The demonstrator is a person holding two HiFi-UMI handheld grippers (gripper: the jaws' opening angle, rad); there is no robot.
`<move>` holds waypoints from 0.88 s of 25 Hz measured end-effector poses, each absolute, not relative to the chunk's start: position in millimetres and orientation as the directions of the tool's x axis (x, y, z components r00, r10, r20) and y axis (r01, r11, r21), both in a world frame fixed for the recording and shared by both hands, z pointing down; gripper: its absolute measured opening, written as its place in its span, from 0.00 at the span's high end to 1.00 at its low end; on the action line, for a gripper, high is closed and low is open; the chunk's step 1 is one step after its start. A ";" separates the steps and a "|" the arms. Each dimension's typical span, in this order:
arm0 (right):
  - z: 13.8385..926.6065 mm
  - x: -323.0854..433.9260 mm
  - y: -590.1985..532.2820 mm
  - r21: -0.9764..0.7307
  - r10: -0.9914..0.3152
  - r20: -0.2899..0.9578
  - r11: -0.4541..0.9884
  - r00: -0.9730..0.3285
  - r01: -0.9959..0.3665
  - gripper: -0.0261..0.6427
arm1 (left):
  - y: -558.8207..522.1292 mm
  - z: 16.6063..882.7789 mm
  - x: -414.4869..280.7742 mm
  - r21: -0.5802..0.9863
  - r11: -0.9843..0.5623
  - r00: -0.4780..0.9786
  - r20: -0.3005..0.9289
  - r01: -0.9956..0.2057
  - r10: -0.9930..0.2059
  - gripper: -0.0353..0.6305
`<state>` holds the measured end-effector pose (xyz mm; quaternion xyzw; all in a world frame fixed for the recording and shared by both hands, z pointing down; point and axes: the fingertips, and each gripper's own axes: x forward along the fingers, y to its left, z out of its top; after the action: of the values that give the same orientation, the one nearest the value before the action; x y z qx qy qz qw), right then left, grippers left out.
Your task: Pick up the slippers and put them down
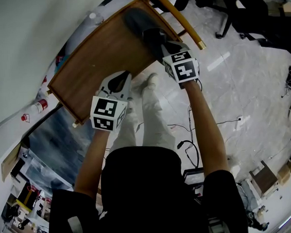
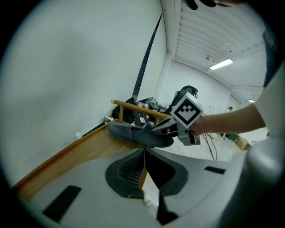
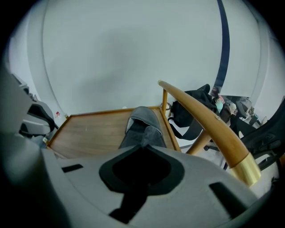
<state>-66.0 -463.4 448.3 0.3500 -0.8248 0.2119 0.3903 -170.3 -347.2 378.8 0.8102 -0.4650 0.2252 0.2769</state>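
One grey slipper [image 1: 143, 26] shows, toe pointing away over the rimmed wooden table [image 1: 94, 62]. My right gripper [image 1: 162, 47] is shut on its heel end. In the left gripper view the slipper [image 2: 133, 132] hangs just above the wooden top [image 2: 80, 149], pinched by the right gripper [image 2: 162, 129]. The right gripper view has the slipper [image 3: 144, 124] running out from between my right gripper's [image 3: 143, 149] pads. My left gripper [image 1: 118, 80] hovers at the table's near edge, shut with nothing in it [image 2: 144, 156]. No second slipper is in view.
A curved wooden chair rail [image 3: 209, 127] with a brass tip stands right of the table, a black bag [image 3: 189, 111] behind it. The white wall is just beyond the table. Cables [image 1: 185, 136] lie on the floor; a red-capped bottle [image 1: 40, 105] sits by the wall.
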 end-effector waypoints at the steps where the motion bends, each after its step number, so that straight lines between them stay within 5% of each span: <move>1: 446.3 -64.2 -461.1 -0.075 -0.417 0.791 0.661 -0.448 -0.746 0.93 | -346.4 376.9 -169.3 0.243 -0.418 0.472 0.619 -0.875 -0.628 0.93; 22: 401.0 -39.9 -371.5 -0.074 -0.532 0.742 0.540 -0.408 -0.838 0.93 | -292.0 342.9 -161.0 0.222 -0.552 0.563 0.584 -0.804 -0.585 0.93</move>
<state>-39.9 -371.5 401.0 0.4237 -0.8083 0.2246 0.3415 -161.0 -292.0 342.9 0.8508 -0.4081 0.2279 0.2399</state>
